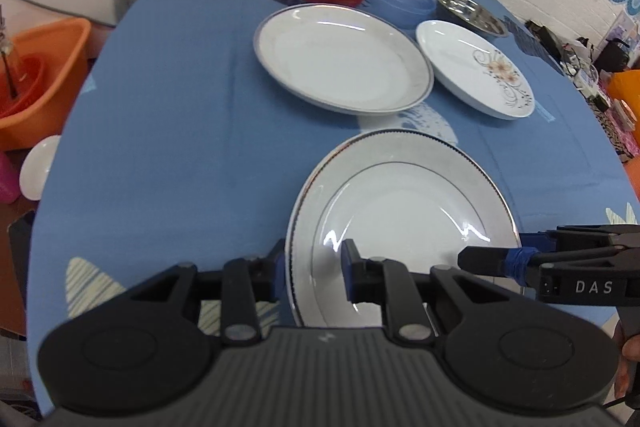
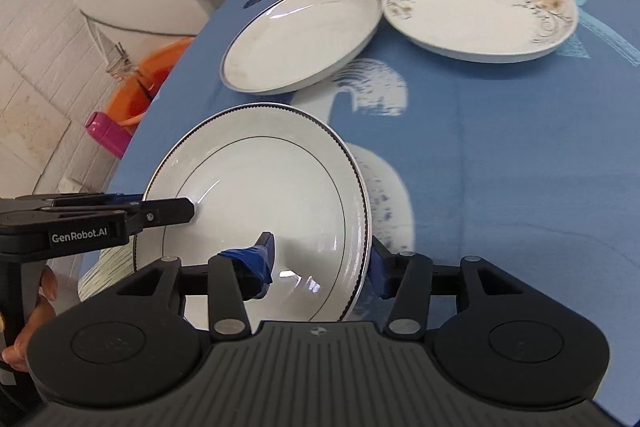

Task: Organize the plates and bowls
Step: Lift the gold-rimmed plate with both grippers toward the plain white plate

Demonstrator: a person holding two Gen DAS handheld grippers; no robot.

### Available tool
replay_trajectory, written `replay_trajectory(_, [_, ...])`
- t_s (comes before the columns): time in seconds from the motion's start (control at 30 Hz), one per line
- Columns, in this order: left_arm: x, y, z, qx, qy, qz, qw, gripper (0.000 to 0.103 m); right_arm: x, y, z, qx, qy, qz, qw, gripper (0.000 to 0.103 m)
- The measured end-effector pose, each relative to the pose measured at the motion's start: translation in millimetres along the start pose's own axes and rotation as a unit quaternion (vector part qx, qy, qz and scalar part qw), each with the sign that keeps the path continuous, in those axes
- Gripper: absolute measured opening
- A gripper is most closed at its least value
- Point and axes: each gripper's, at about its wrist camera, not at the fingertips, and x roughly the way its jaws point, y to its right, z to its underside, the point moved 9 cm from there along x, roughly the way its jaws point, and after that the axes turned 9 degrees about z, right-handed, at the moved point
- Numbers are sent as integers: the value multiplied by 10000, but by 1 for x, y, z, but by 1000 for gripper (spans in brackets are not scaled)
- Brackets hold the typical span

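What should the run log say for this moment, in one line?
left tool: open, straddling near plate left rim | right tool: open, straddling right rim | plate: tilted | other plates, bowls: untouched

Both hand-held grippers are sitting low at the near edge. The left hand-held gripper (image 1: pixel 312 267) is pinching with its jaws partly closed, one finger above and one below. The right hand-held gripper (image 2: pixel 322 259) is doing the same from the right side, fingers (image 2: pixel 262 255) taped blue.
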Motion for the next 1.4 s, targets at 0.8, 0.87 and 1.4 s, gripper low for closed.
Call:
replay_trajectory(0.8, [-27,-53,-88,-338,818,-217,9958,63,-48,-14,-152,-1098,1803,743,9746,41])
replay_trajectory(0.87, [-17,-53,-103,-288,717,-321,9965,65,-30,-24,-172,-1877,1929,823,9596,43])
replay_trajectory(1.4, [60,-56,-133,-368,198,-88,9991,65,119,-5,-205,-2125,-186,1014,9717,47])
